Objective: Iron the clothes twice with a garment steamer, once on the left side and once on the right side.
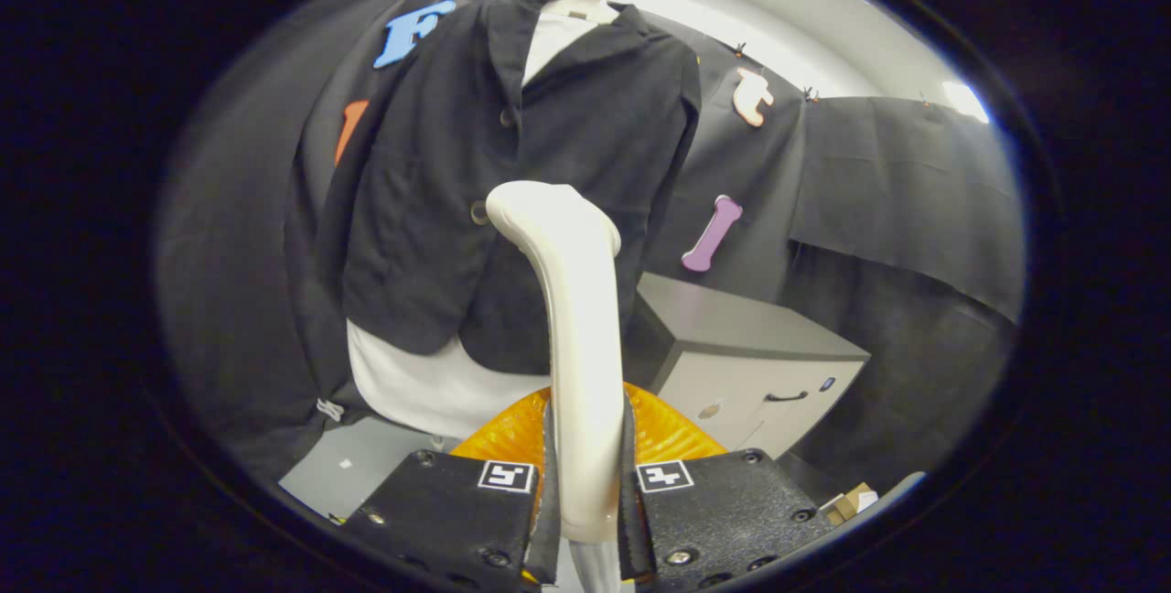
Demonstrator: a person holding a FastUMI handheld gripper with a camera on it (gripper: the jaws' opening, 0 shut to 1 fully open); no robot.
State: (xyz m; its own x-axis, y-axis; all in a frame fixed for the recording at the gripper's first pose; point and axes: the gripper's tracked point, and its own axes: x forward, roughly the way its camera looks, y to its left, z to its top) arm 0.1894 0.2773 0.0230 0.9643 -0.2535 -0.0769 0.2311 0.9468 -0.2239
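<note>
Gripper (585, 492) fingers press on both sides of the lower handle of a garment steamer (572, 300), holding it upright between them. Handle is smooth, rigid plastic, likely slippery, so a firm hold low on the straight shaft, as shown, seems the sound place to grasp; the weight probably sits toward the curved head above. An orange ribbed part (659, 428) shows just behind the fingers. Steamer head stands just in front of a dark jacket (430, 209), worn over a white shirt (430, 387) and hanging against the booth wall. Fabric looks soft and limp, likely to yield under light pressure. A grey cabinet (741, 355) stands beyond, beside the jacket.
</note>
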